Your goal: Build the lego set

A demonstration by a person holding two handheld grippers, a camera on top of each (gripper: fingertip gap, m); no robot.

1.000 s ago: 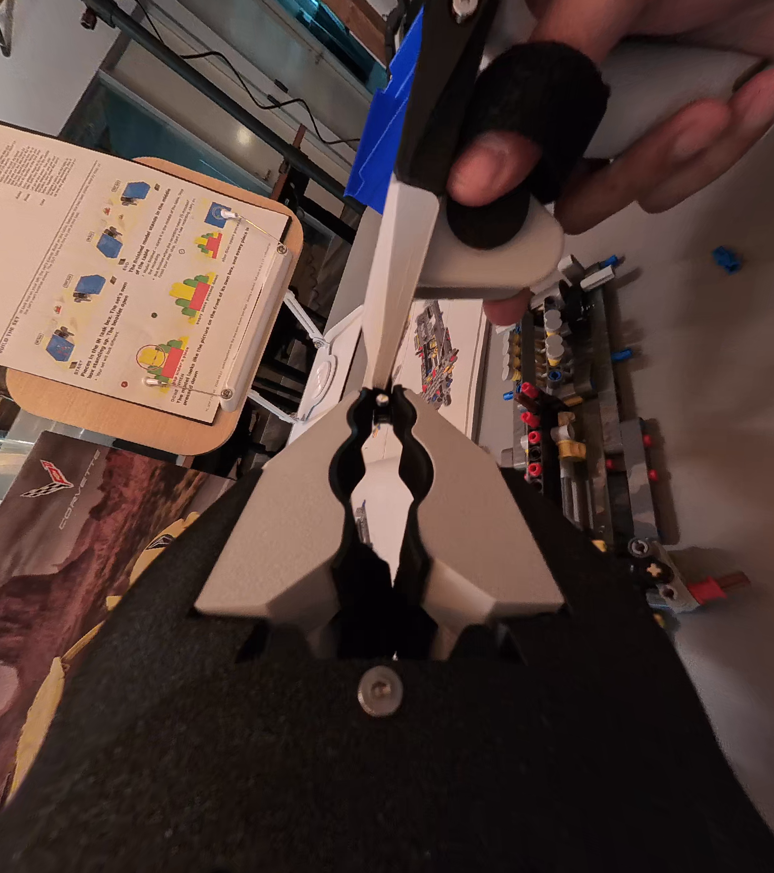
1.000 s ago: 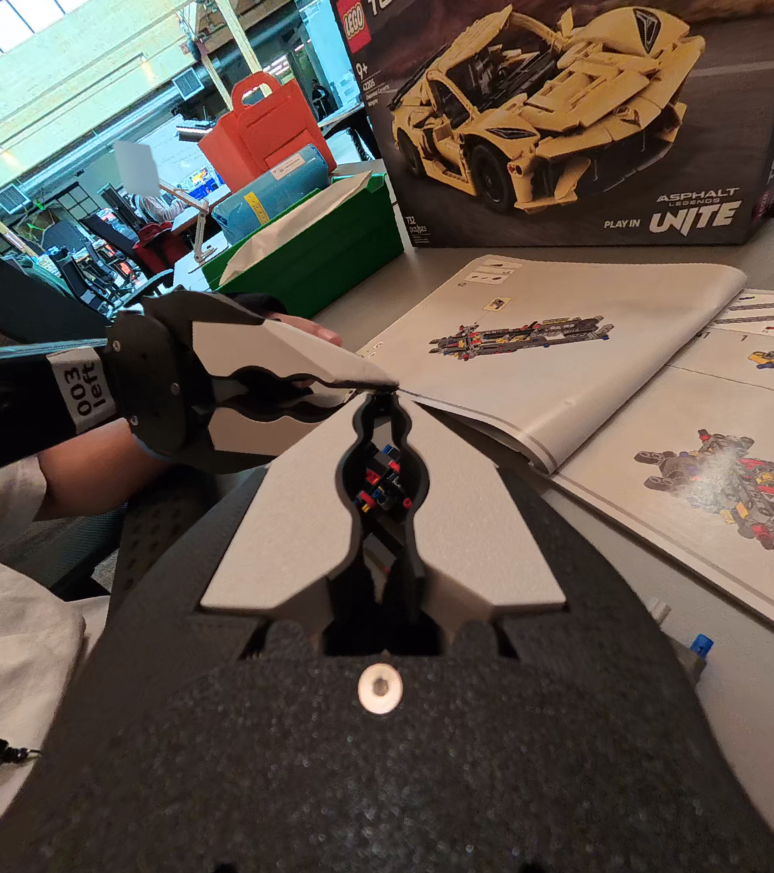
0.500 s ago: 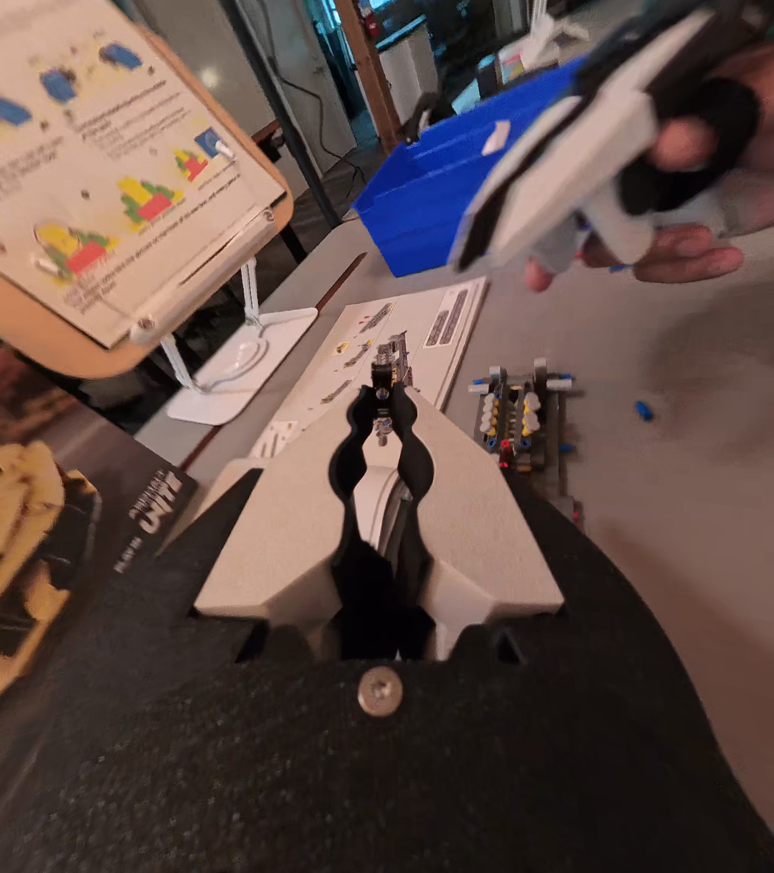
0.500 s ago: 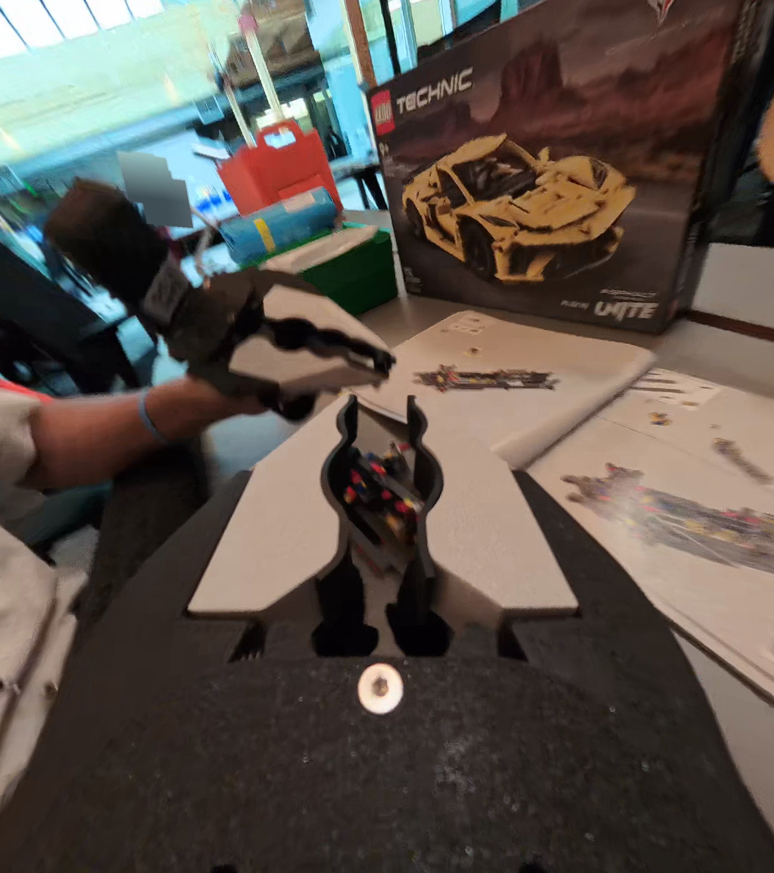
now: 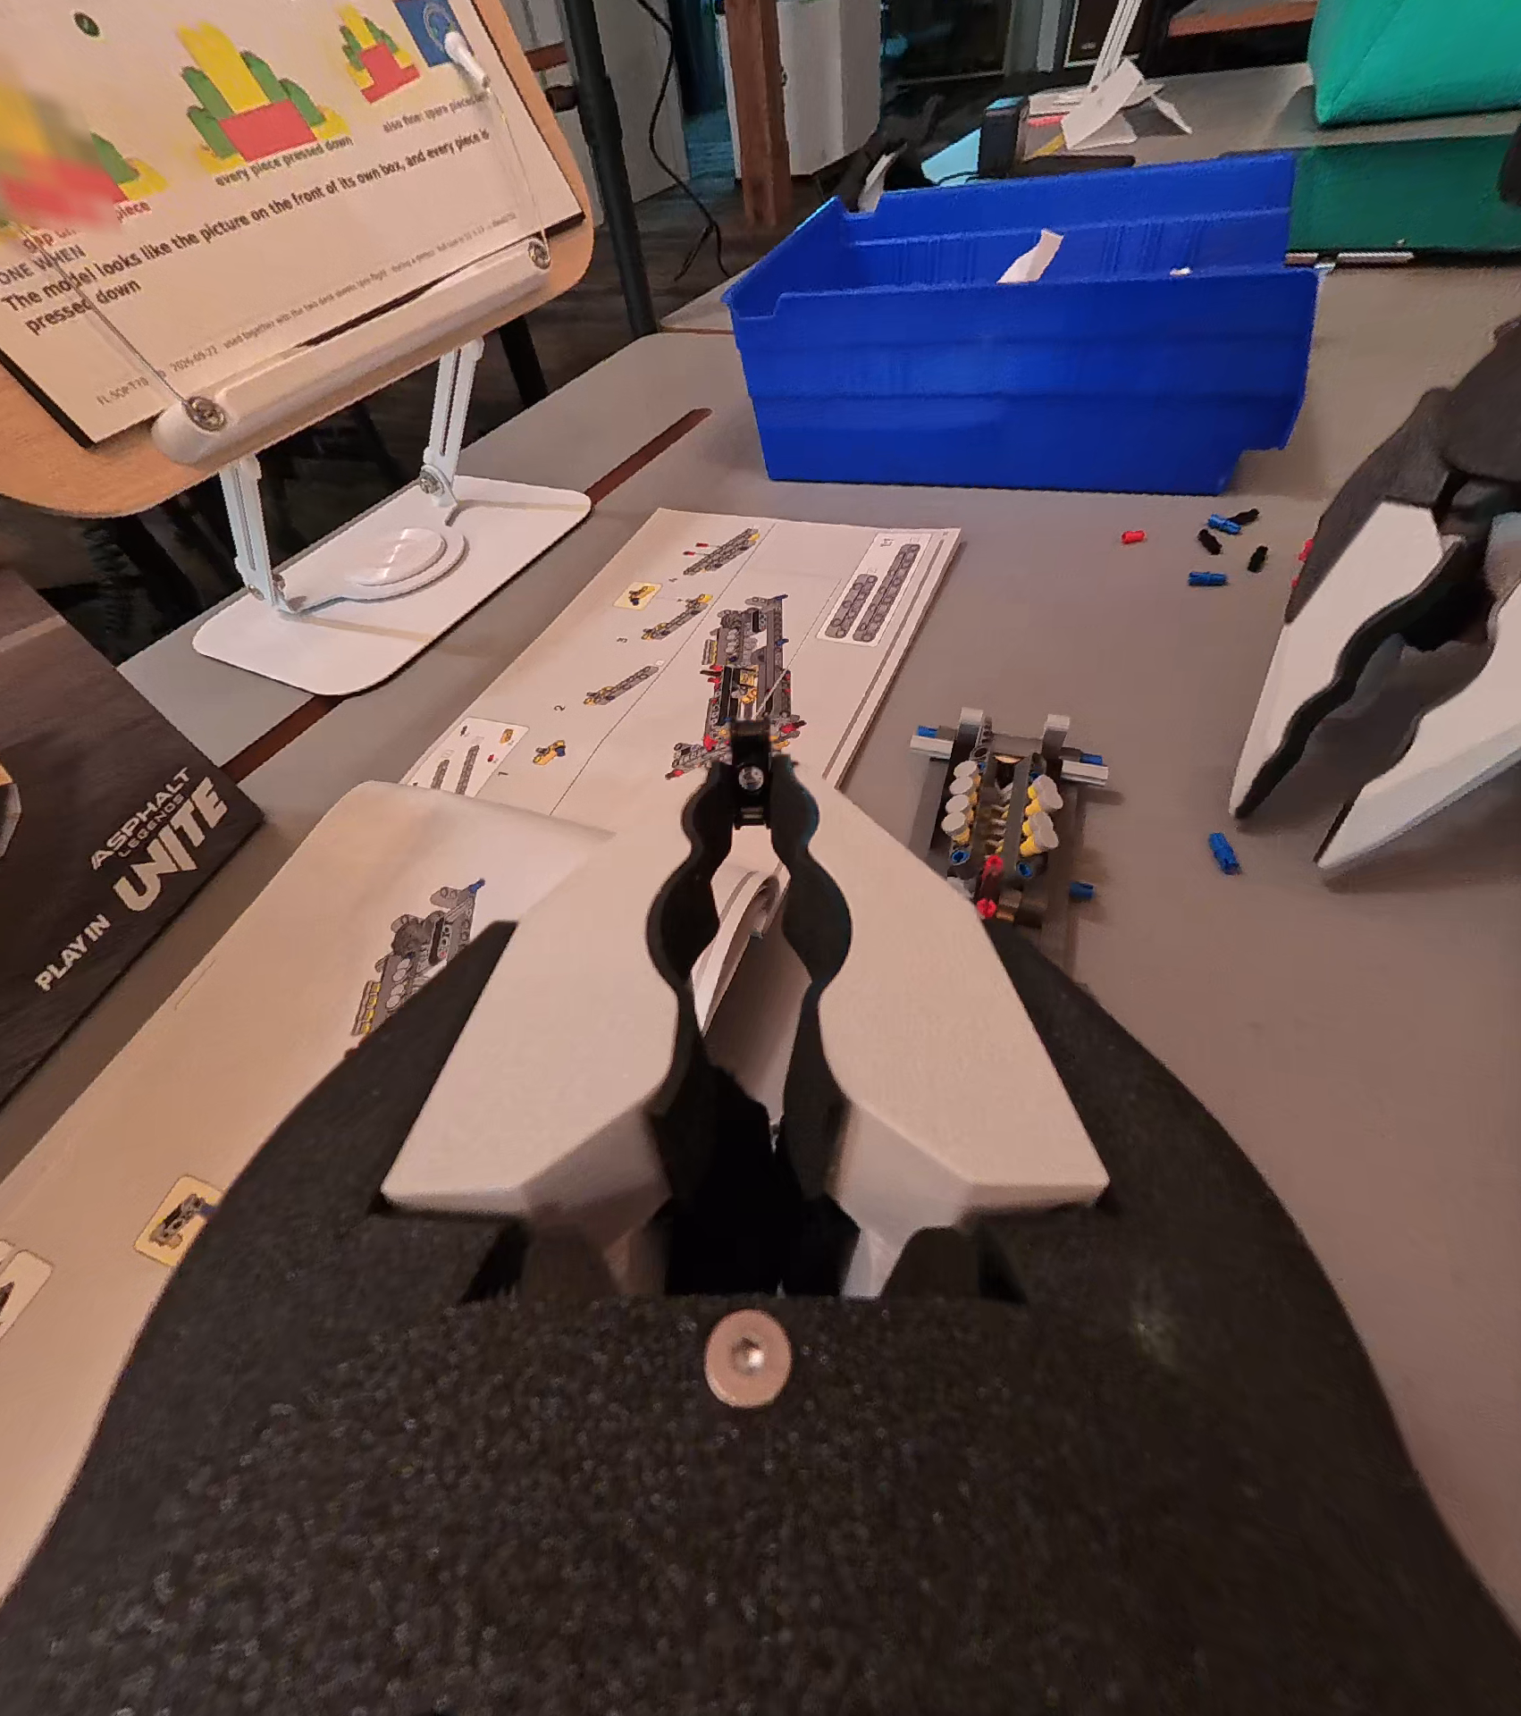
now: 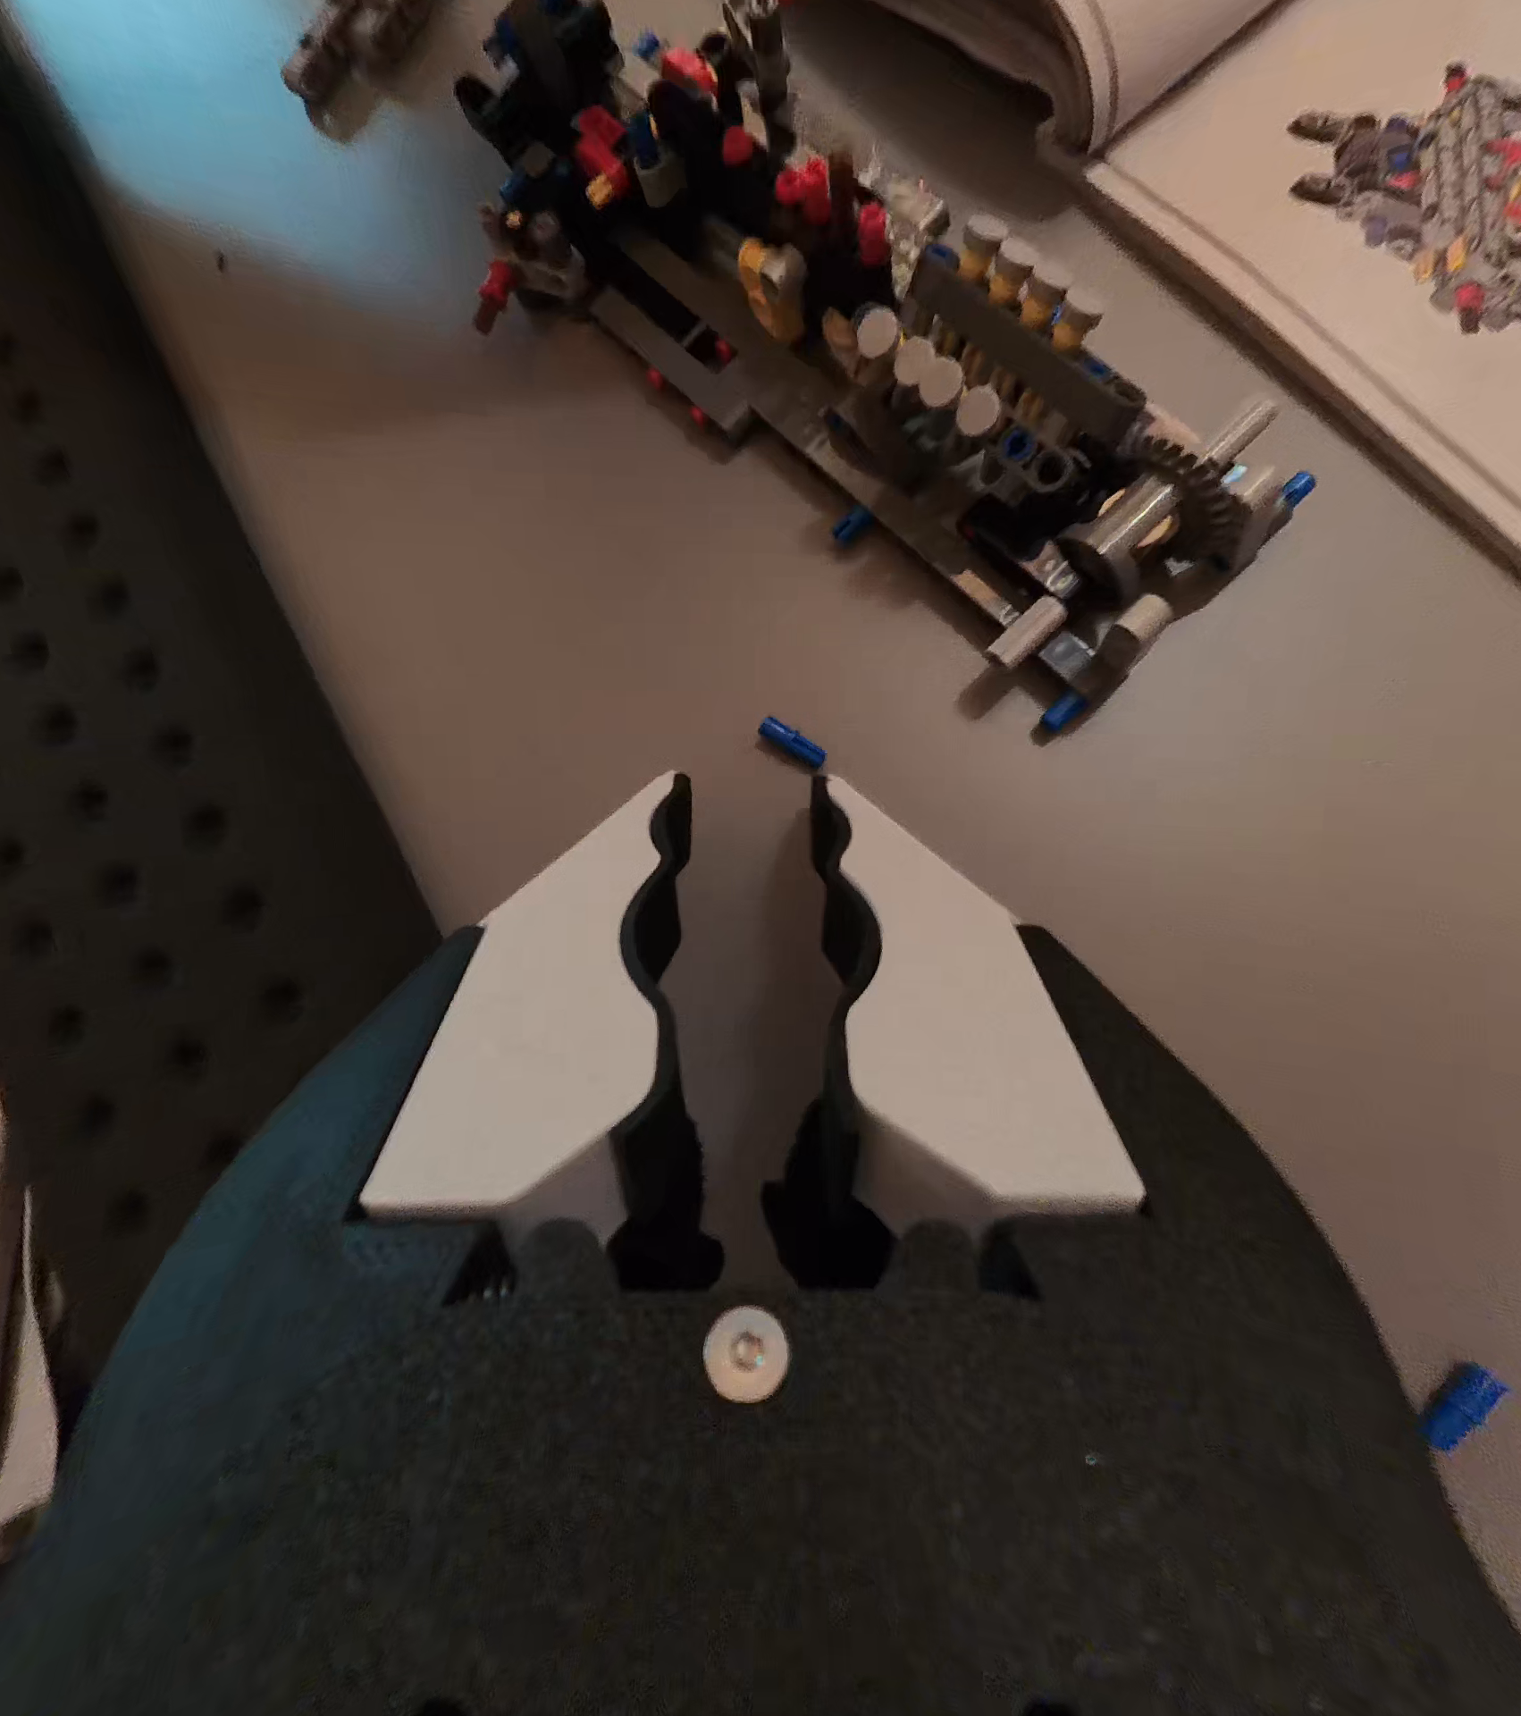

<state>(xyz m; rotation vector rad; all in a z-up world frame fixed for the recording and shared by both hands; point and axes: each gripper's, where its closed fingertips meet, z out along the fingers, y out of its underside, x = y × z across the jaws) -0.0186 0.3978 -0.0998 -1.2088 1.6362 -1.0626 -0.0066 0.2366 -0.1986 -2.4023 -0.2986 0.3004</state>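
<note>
My left gripper (image 5: 749, 800) is shut on a small black lego piece (image 5: 748, 754) and holds it above the open instruction booklet (image 5: 868, 594). The part-built grey lego chassis (image 5: 1007, 817) lies on the table just to its right. My right gripper (image 6: 749, 797) is open and empty, pointing down at the table, with a loose blue pin (image 6: 791, 740) just ahead of its tips. The chassis (image 6: 877, 371) lies beyond that pin. The right gripper also shows in the left wrist view (image 5: 1295, 826), open, to the right of the chassis and close to a blue pin (image 5: 1223, 852).
A blue bin (image 5: 1017, 371) stands at the back. Several loose pins (image 5: 1221, 548) lie in front of it. A sheet on a stand (image 5: 228, 186) and the set's box (image 5: 42, 882) are at the left. A blue piece (image 6: 1467, 1416) lies right of my right gripper; a dark perforated surface (image 6: 42, 650) is on its left.
The two grippers have moved apart. My left gripper has swung level, still shut on the black piece. My right gripper has opened and tipped down toward the table by the chassis.
</note>
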